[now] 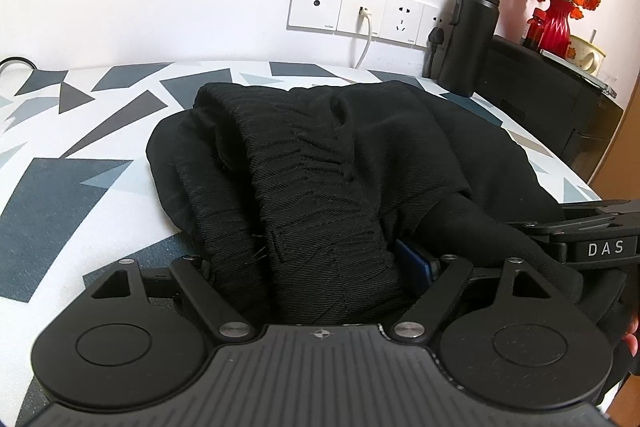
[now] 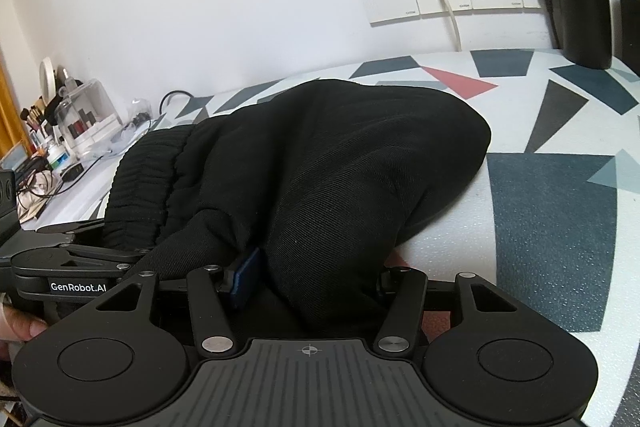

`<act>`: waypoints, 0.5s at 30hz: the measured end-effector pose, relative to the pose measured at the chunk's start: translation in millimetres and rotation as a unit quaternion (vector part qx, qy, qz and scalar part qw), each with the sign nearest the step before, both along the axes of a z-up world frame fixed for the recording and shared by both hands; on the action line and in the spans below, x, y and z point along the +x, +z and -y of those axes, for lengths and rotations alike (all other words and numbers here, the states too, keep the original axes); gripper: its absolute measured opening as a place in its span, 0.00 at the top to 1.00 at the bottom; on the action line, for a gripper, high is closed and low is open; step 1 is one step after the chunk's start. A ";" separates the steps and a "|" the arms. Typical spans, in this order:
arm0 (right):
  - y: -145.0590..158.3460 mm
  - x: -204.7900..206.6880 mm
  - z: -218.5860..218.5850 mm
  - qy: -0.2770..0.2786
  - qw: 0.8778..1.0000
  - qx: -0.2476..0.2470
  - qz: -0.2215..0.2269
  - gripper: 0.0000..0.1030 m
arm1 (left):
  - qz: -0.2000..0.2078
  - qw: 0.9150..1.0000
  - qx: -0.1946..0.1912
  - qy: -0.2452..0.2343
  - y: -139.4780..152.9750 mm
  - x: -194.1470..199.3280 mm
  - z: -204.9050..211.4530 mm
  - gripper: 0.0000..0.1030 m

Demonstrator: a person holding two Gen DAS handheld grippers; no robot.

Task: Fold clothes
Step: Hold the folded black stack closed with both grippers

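Black garment point(image 1: 320, 167) is heaped on the patterned table point(image 1: 60, 211). Its near edge is clamped by left gripper point(image 1: 320, 267) and by right gripper point(image 2: 316, 279), side by side.

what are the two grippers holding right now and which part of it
Both grip the black garment: the left gripper clamps near its ribbed elastic waistband, the right gripper a smooth bunched fold of it.
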State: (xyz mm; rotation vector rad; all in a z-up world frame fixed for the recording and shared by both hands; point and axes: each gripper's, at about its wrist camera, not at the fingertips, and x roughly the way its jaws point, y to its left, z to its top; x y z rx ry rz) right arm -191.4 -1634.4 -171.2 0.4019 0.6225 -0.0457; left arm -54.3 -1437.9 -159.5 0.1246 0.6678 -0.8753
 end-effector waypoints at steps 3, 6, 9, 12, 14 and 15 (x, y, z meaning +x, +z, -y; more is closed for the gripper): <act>0.0 -1.3 1.1 -0.006 1.000 -0.001 0.001 0.51 | -0.002 1.000 0.001 -0.001 0.3 0.9 2.4 0.19; -0.3 -2.2 1.8 -0.010 1.000 0.000 0.001 0.51 | -0.007 1.000 0.000 -0.005 0.3 2.6 4.2 0.19; -0.4 -1.9 0.6 -0.012 1.000 -0.001 0.001 0.51 | -0.010 1.000 -0.003 -0.006 0.2 3.3 2.0 0.20; -0.1 -0.3 -1.0 -0.014 1.000 -0.006 -0.002 0.51 | -0.014 1.000 -0.009 -0.007 0.2 4.1 -1.3 0.22; 0.2 2.1 -3.4 -0.015 1.000 -0.008 -0.002 0.51 | -0.019 1.000 -0.015 -0.008 0.2 5.6 -6.2 0.24; 0.2 3.7 -4.8 -0.014 1.000 -0.009 -0.002 0.51 | -0.024 1.000 -0.017 -0.006 0.4 6.9 -9.6 0.24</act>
